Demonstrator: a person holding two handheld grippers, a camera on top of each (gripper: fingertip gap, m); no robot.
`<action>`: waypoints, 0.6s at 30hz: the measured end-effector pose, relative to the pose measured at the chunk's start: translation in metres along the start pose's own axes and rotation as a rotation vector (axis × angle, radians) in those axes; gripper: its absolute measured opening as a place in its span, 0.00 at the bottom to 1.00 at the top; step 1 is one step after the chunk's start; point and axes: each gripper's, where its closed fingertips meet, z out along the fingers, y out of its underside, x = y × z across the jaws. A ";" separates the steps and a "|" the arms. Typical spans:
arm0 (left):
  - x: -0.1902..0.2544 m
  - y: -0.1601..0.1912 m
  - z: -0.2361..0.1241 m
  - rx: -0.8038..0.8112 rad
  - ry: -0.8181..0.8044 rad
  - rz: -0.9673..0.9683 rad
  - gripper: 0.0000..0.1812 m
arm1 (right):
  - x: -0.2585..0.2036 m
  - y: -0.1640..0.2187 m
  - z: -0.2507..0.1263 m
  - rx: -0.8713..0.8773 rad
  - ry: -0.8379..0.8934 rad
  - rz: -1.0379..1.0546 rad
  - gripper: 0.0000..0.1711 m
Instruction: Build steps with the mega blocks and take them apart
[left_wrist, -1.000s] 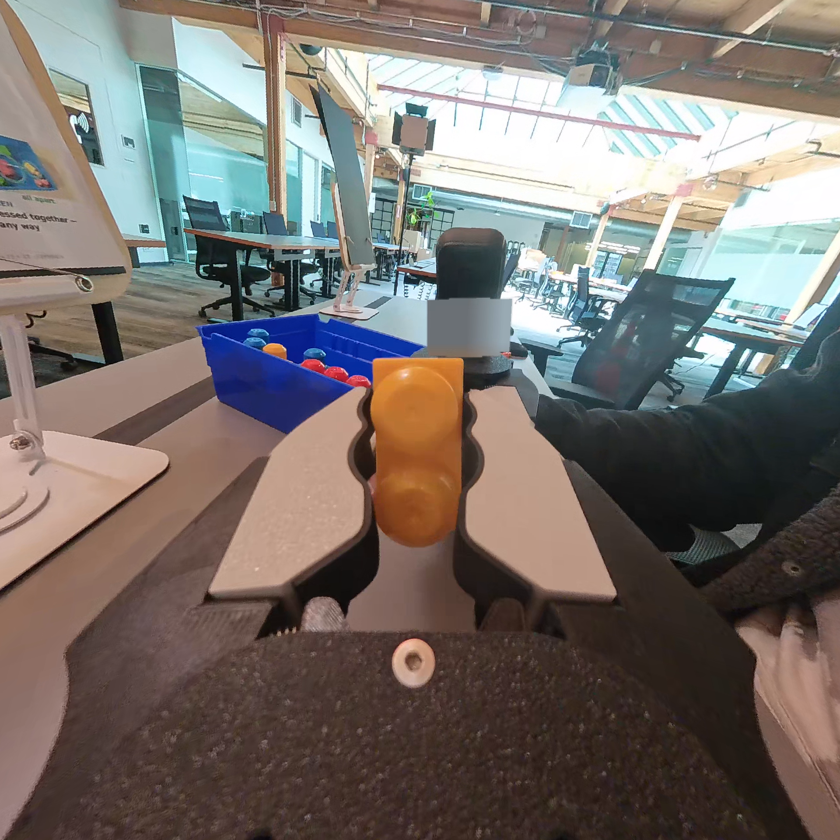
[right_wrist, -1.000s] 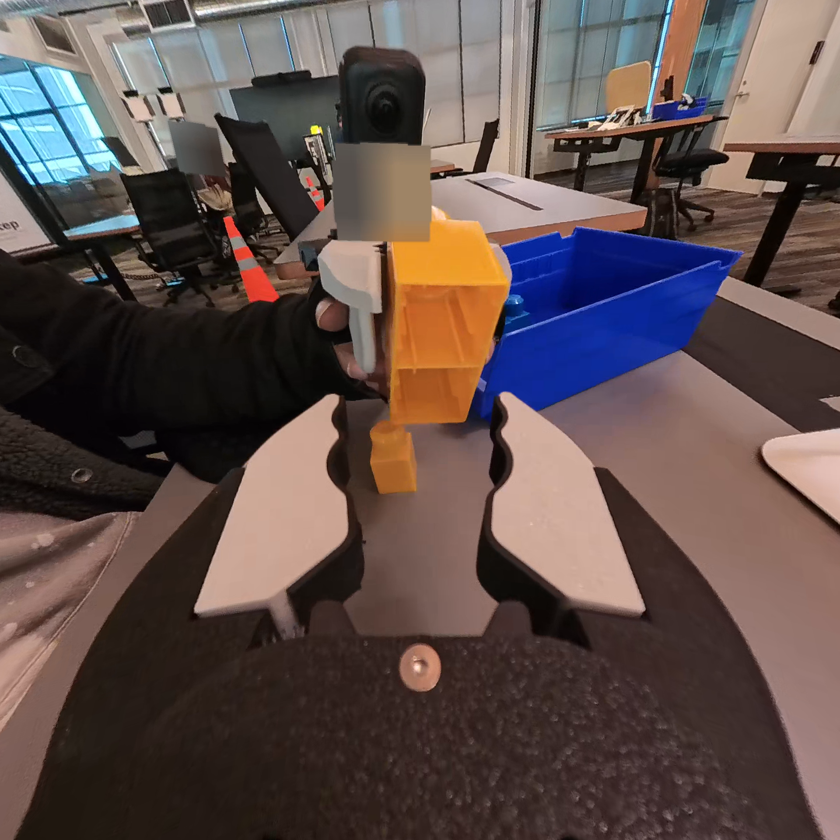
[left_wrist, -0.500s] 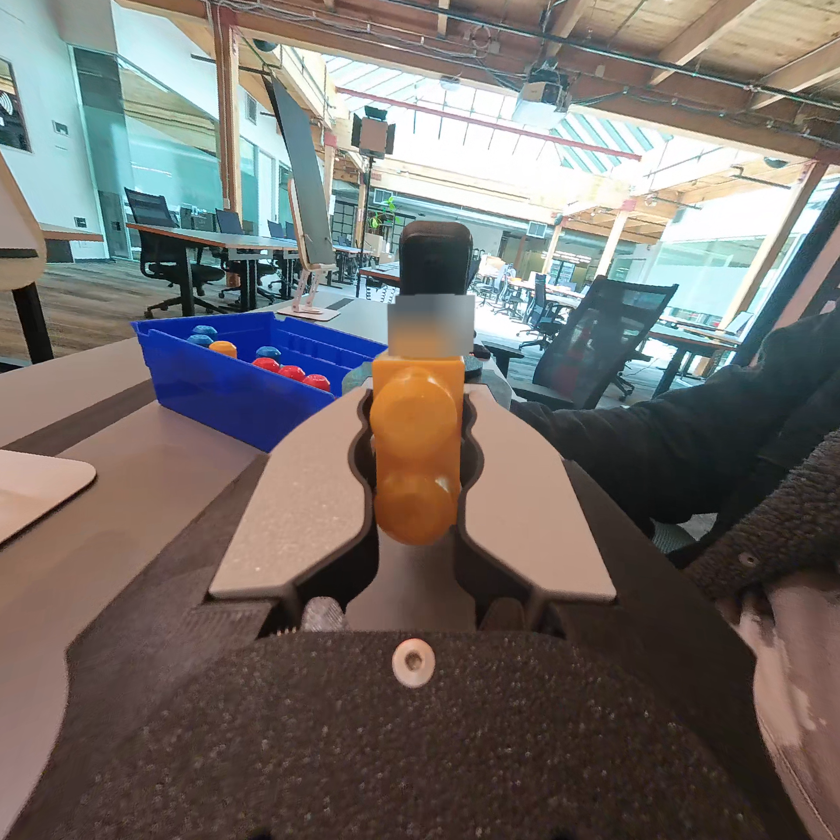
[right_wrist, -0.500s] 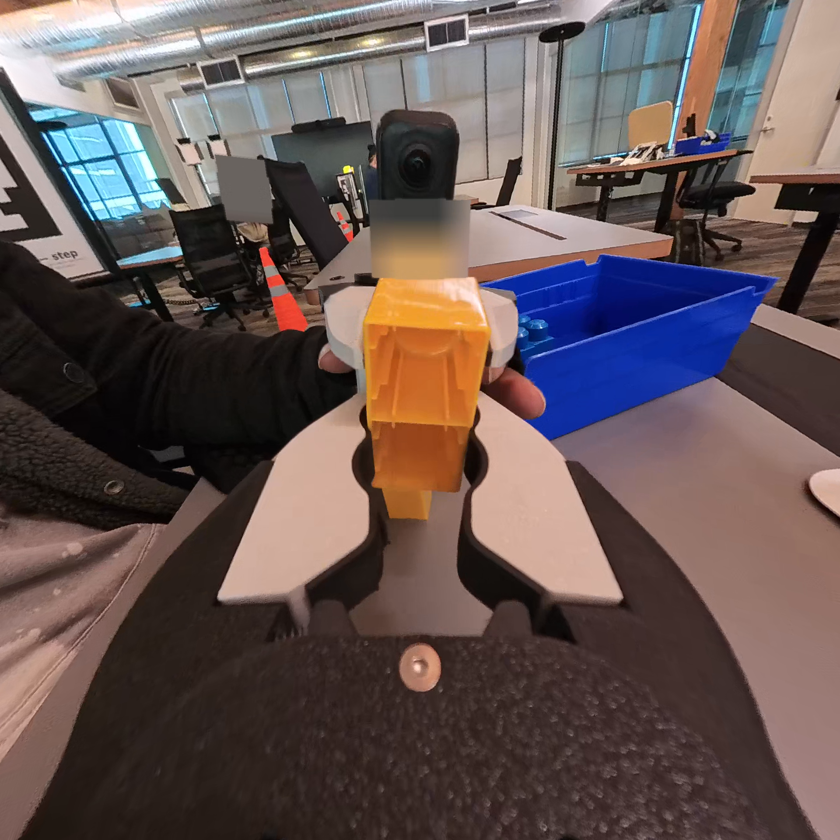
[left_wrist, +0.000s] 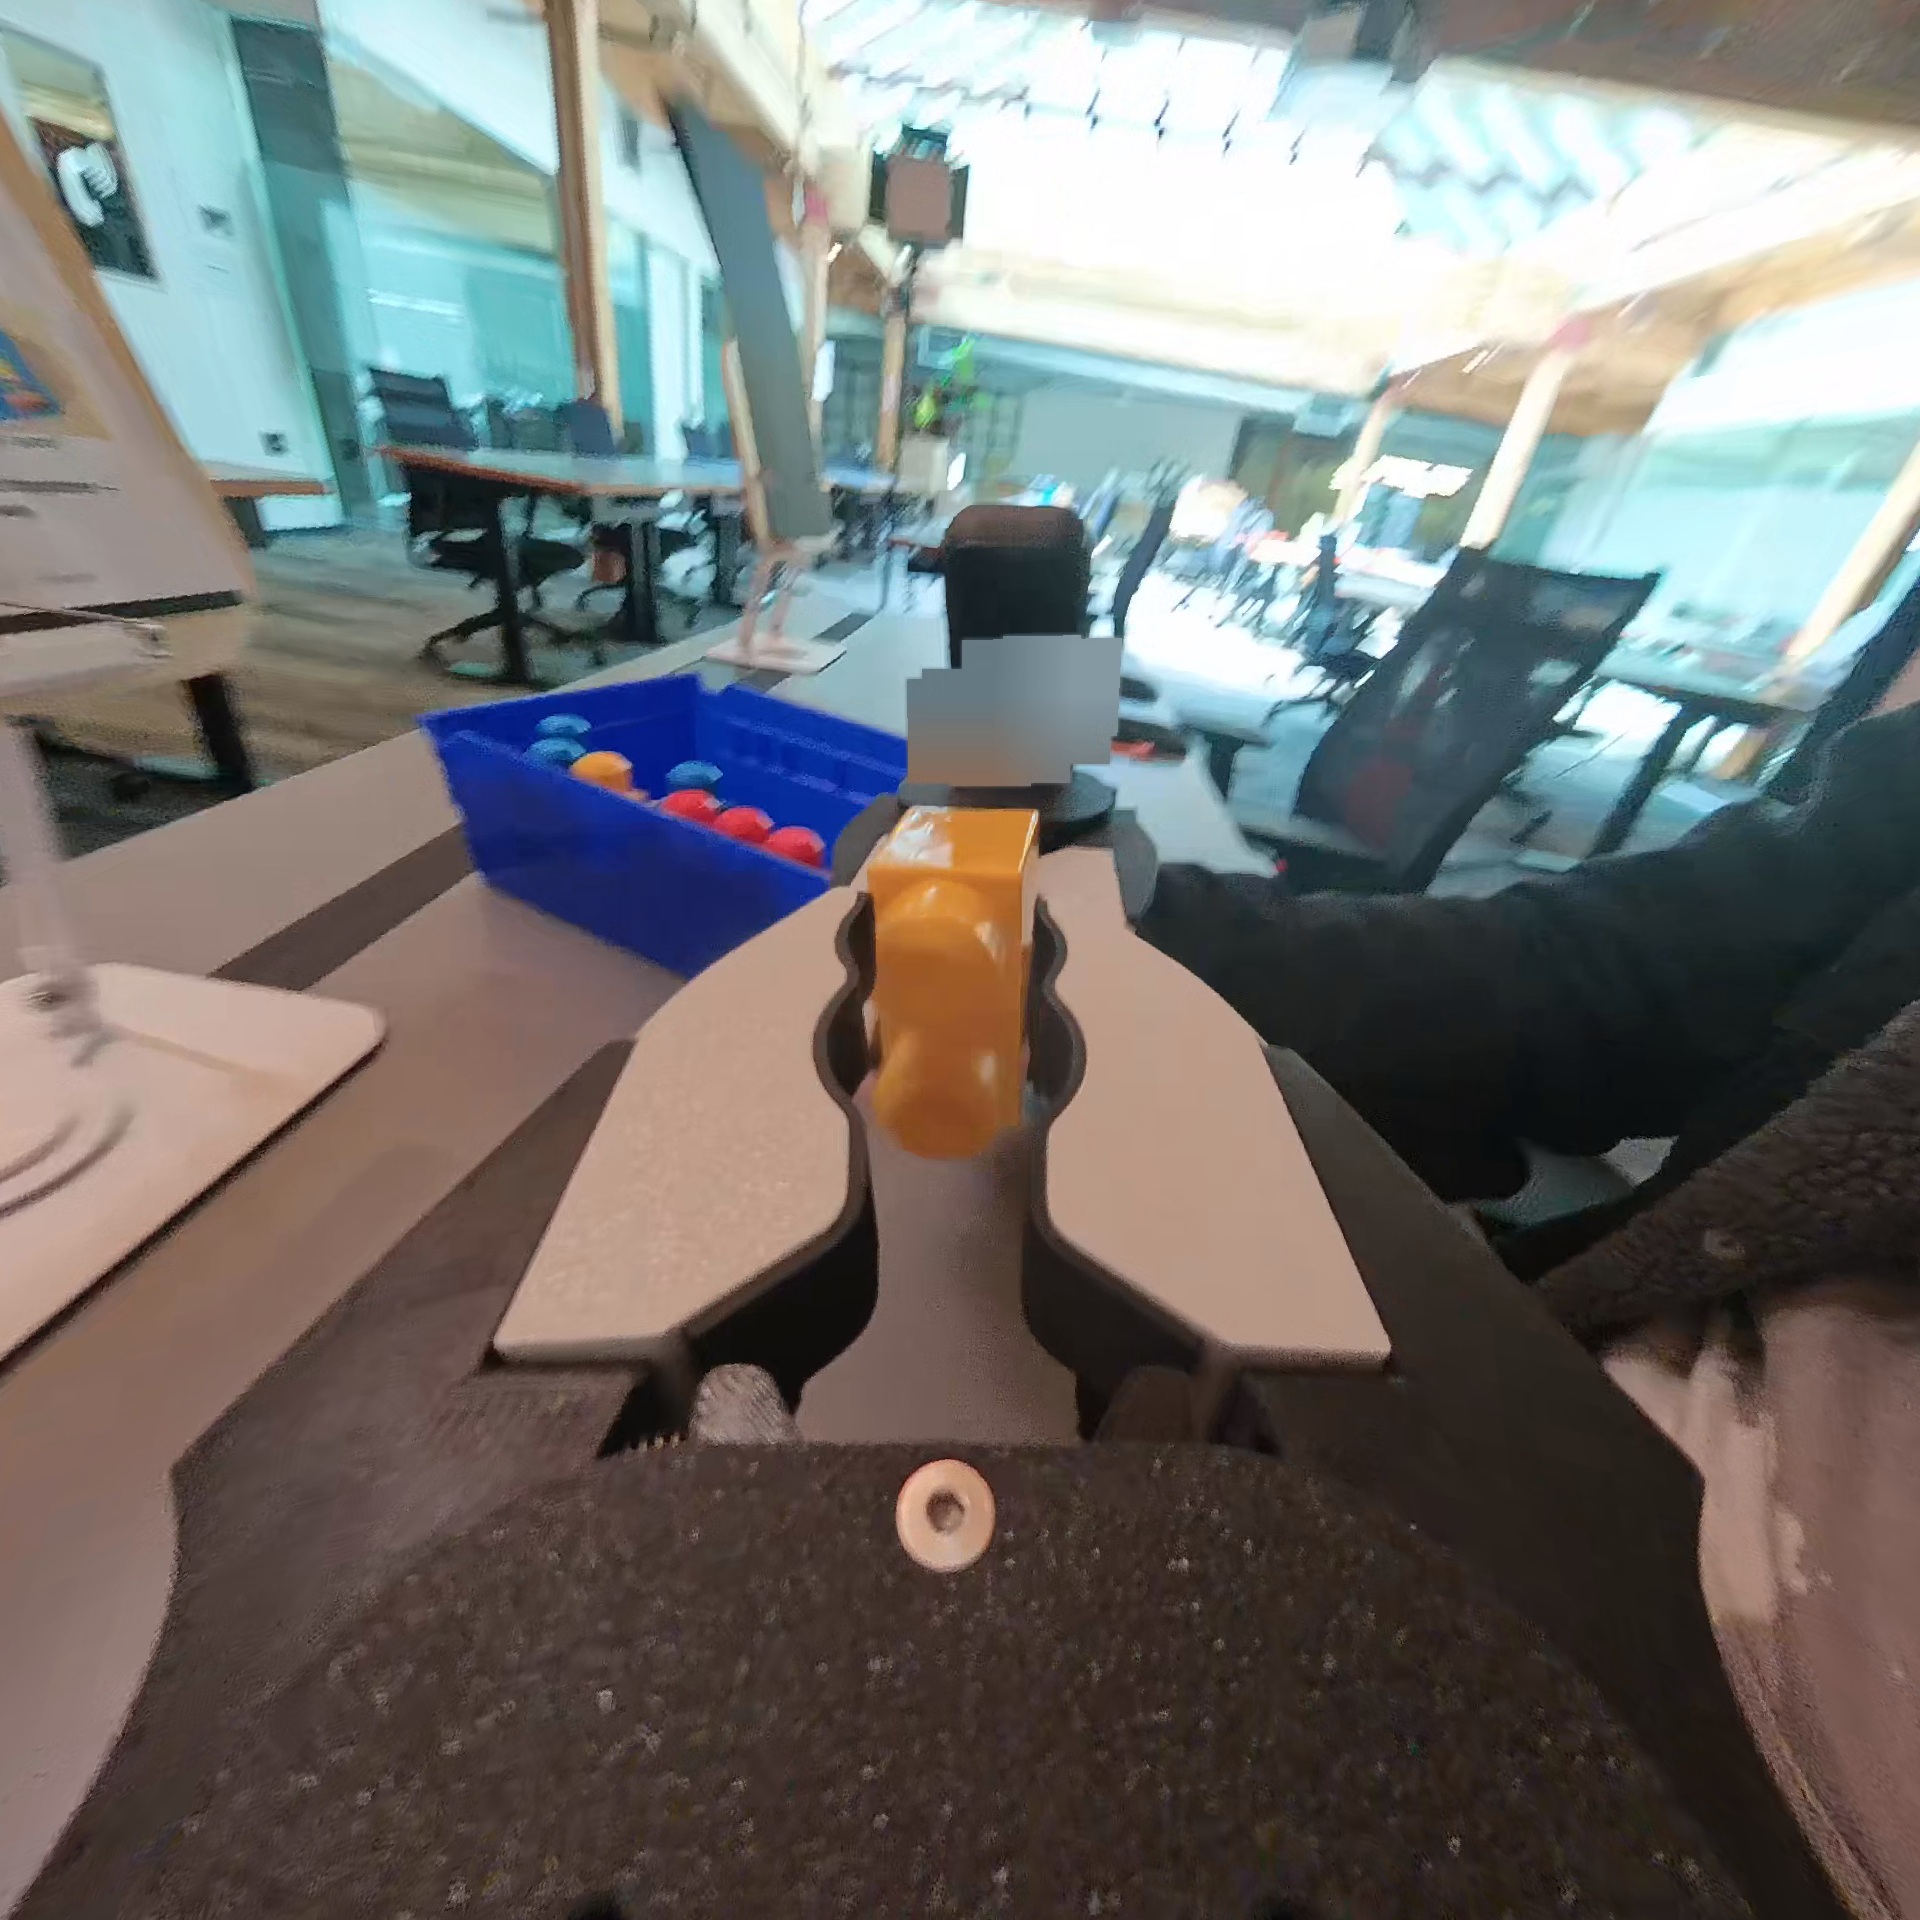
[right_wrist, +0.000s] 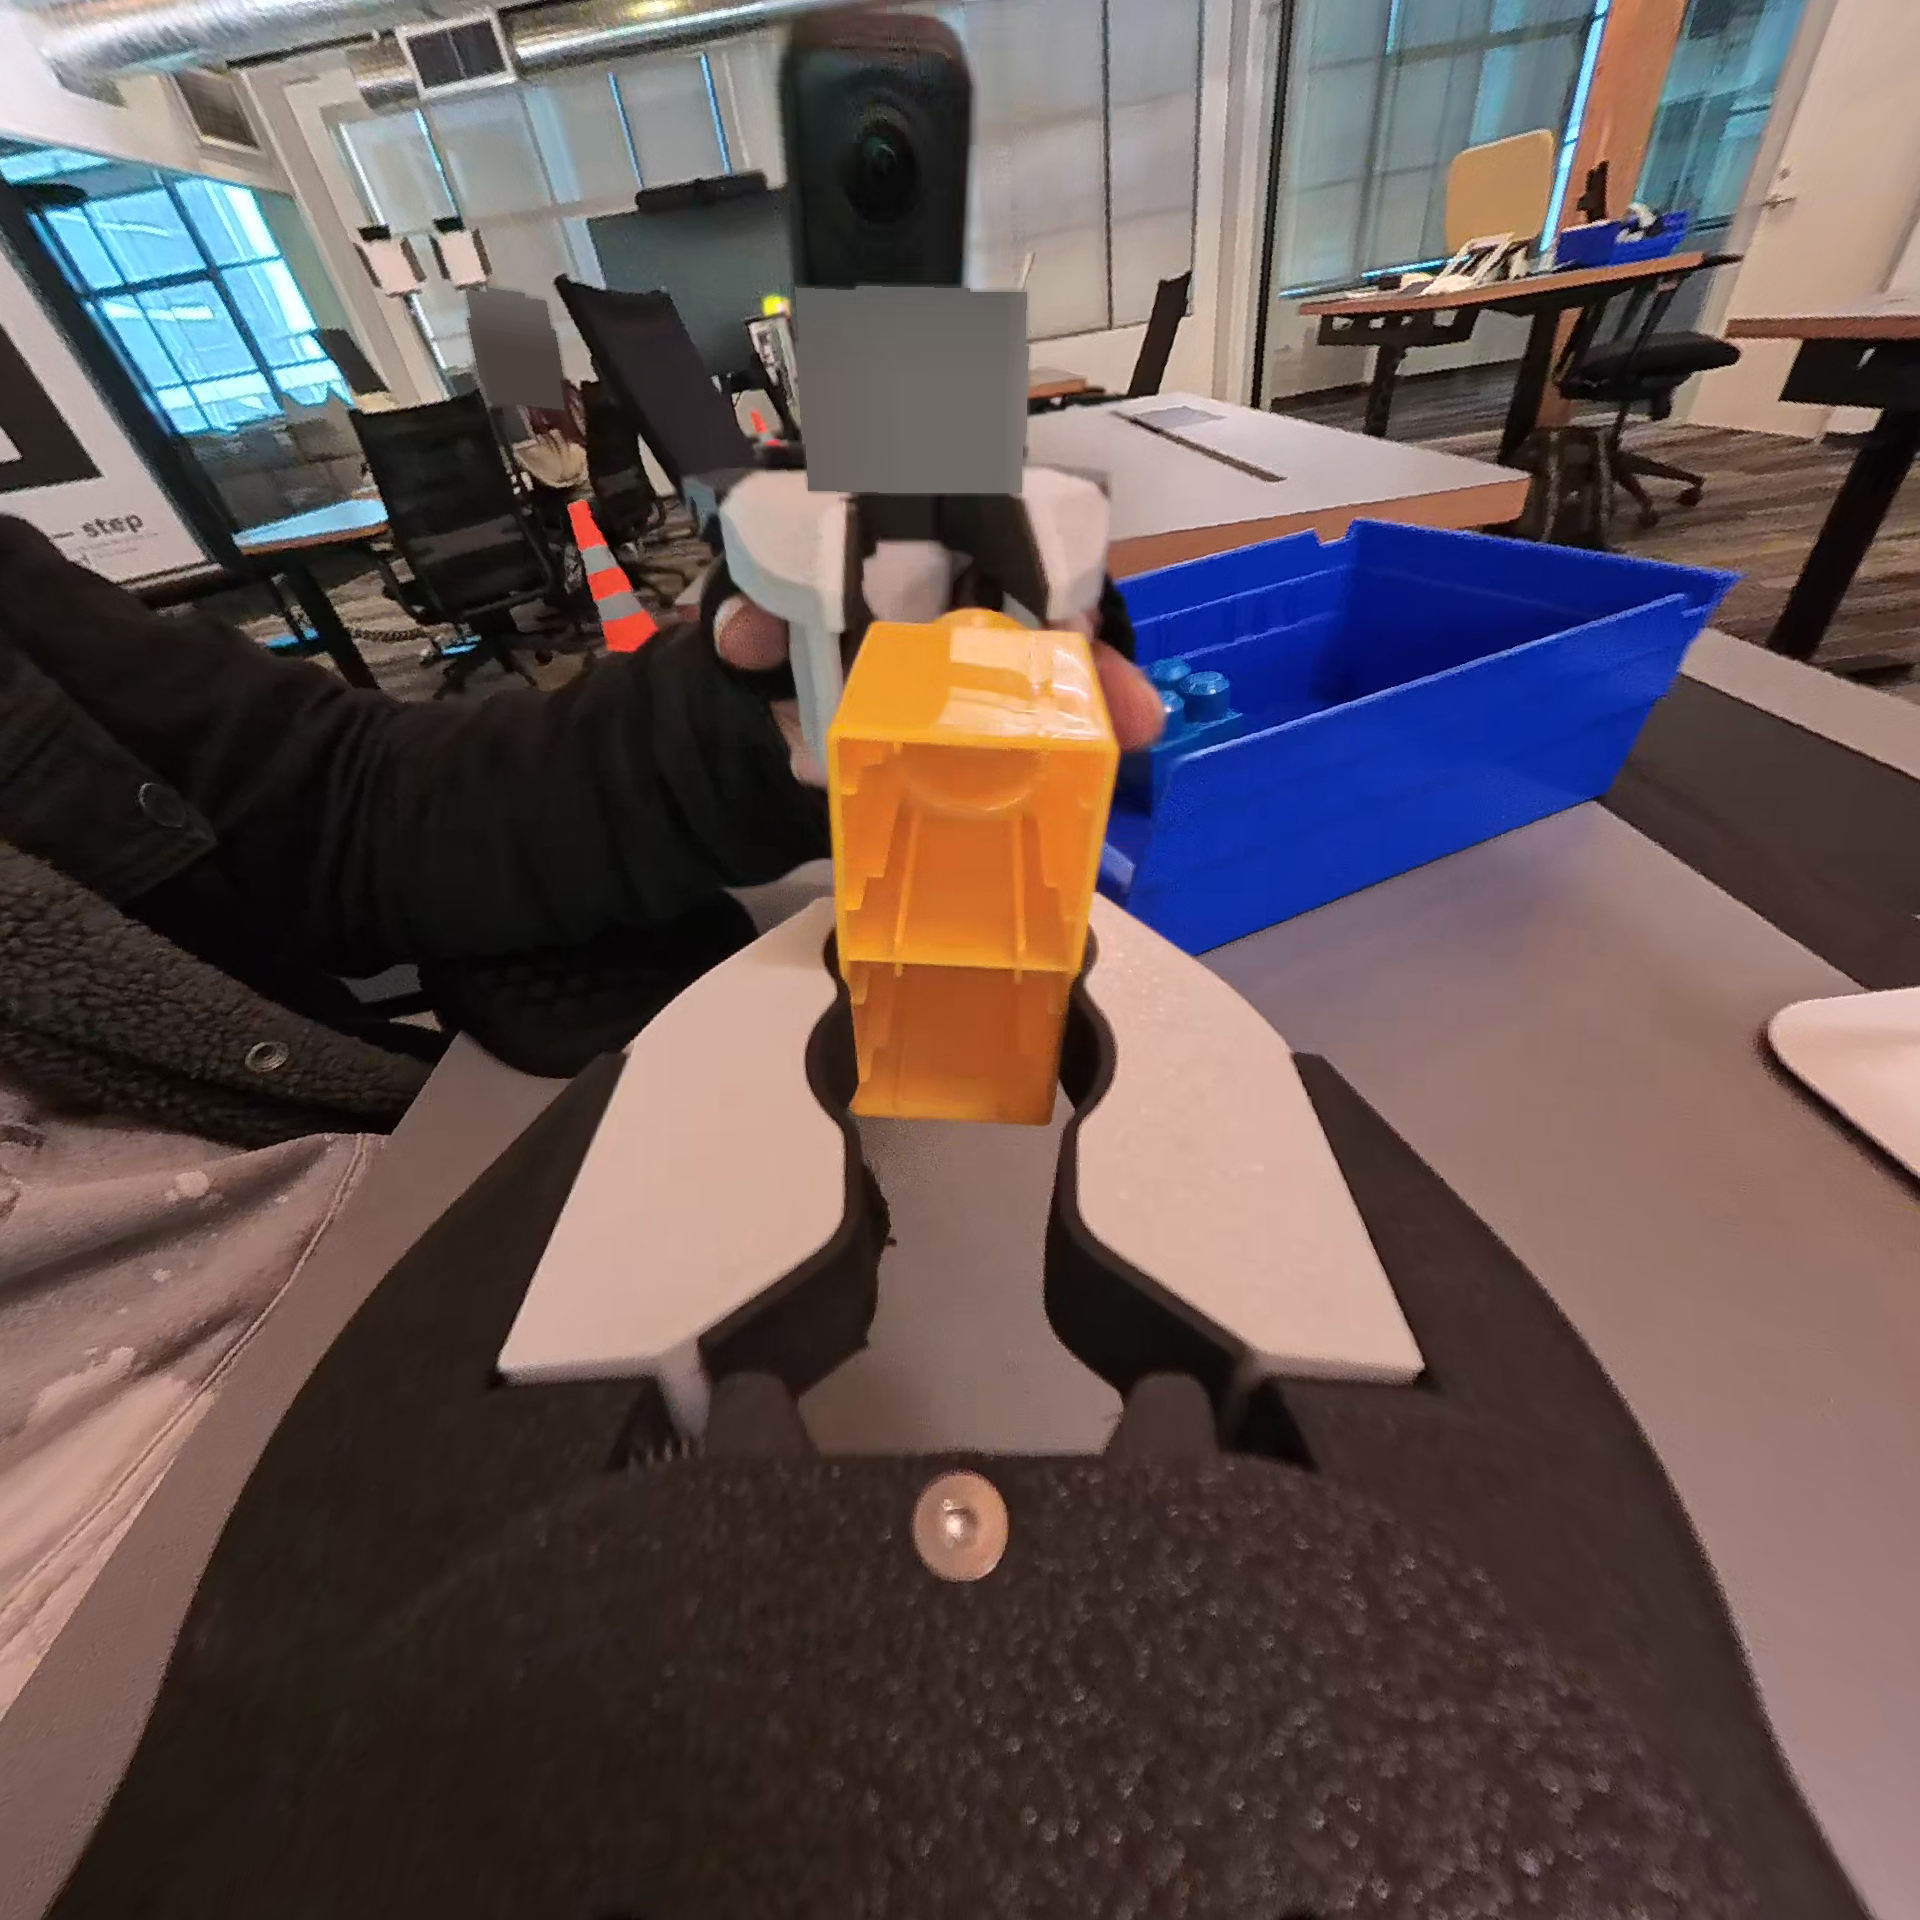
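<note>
An orange two-stud mega block (left_wrist: 951, 987) is held in the air between both grippers, above the grey table (left_wrist: 436, 1018). My left gripper (left_wrist: 951, 935) is shut on it near the fingertips, with the studs facing that camera and the block slightly tilted. In the right wrist view the block's hollow underside (right_wrist: 966, 883) faces the camera. My right gripper (right_wrist: 961, 997) is shut on the block's lower half. The left gripper (right_wrist: 914, 561) shows just behind and above the block, held by a hand.
A blue bin (left_wrist: 623, 883) stands on the table behind the grippers; it holds red, blue and orange blocks (left_wrist: 743, 821). It also shows in the right wrist view (right_wrist: 1455, 790). A white stand base (left_wrist: 156, 1060) lies nearby. Dark sleeves (right_wrist: 416, 779) reach in. Spacing between my two grippers at the tips: around 5 cm.
My right gripper moved in from open and closed on the orange block that the left gripper holds. The block now sits farther out in the left fingers and tilted.
</note>
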 end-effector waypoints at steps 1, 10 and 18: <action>-0.001 -0.002 -0.006 -0.050 -0.031 0.029 0.15 | 0.003 -0.002 -0.003 0.010 0.012 0.001 0.21; 0.008 0.072 -0.069 -0.844 -0.147 0.186 0.24 | 0.024 -0.008 -0.025 0.055 0.103 0.017 0.21; 0.011 0.141 -0.099 -1.305 -0.077 0.171 0.28 | 0.030 -0.010 -0.030 0.065 0.127 0.018 0.20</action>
